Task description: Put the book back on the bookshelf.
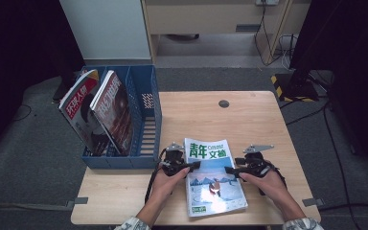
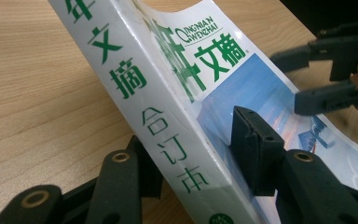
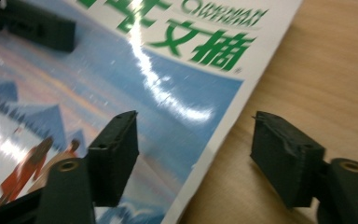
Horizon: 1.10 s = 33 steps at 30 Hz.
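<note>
Left tongs (image 2: 191, 154) astride magazine (image 2: 177, 107) spine (right tongs (image 3: 193, 156) agape); wooden table (image 1: 249, 120)

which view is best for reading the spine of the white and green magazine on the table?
The left gripper view: the white spine of the white and green magazine runs across the frame with its green characters sharp. The high view shows the whole magazine from above, spine edge too thin to read. The right gripper view shows its glossy cover, no spine.

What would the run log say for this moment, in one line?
left hand-held gripper: jaws around book spine | right hand-held gripper: open over cover edge | book: on table
</note>
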Each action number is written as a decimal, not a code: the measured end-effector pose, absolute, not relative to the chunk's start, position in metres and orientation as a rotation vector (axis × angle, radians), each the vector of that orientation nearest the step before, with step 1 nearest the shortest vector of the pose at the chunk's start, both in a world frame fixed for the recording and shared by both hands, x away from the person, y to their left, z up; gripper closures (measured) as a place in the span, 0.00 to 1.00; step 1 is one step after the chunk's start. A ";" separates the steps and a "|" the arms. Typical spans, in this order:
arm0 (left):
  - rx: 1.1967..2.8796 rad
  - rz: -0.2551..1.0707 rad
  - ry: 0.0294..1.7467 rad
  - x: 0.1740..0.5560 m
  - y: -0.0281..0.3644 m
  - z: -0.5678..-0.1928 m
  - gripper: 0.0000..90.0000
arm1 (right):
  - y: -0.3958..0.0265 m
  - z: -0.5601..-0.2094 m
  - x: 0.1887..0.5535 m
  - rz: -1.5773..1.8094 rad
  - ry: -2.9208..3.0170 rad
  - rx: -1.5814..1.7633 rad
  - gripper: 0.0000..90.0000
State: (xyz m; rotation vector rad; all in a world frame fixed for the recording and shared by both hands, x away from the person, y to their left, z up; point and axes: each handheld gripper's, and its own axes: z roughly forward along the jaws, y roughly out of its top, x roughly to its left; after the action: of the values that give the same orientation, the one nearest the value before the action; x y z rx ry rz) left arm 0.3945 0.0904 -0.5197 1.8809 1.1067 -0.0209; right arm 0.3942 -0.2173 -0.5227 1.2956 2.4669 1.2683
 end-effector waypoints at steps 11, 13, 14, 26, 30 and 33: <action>1.896 -0.034 1.103 0.407 0.087 -0.514 0.64 | -0.213 -0.528 0.393 1.266 2.459 1.341 0.40; 1.877 -0.058 1.121 0.411 0.087 -0.511 0.60 | -0.214 -0.529 0.390 1.276 2.444 1.348 0.41; 1.873 -0.068 1.128 0.414 0.088 -0.510 0.57 | -0.213 -0.529 0.389 1.280 2.437 1.353 0.41; 1.945 -0.078 1.117 0.433 0.077 -0.498 0.54 | -0.213 -0.531 0.386 1.290 2.425 1.352 0.41; 1.955 -0.060 1.111 0.439 0.072 -0.494 0.59 | -0.213 -0.530 0.385 1.288 2.421 1.356 0.41; 1.959 -0.070 1.107 0.442 0.072 -0.492 0.64 | -0.213 -0.530 0.385 1.287 2.420 1.362 0.41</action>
State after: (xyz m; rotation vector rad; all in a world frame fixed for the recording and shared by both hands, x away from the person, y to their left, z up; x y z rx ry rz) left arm 0.4415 0.0724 -0.4924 1.9586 1.1071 -0.0703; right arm 0.3849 -0.2130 -0.5304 1.3620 2.4205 1.2872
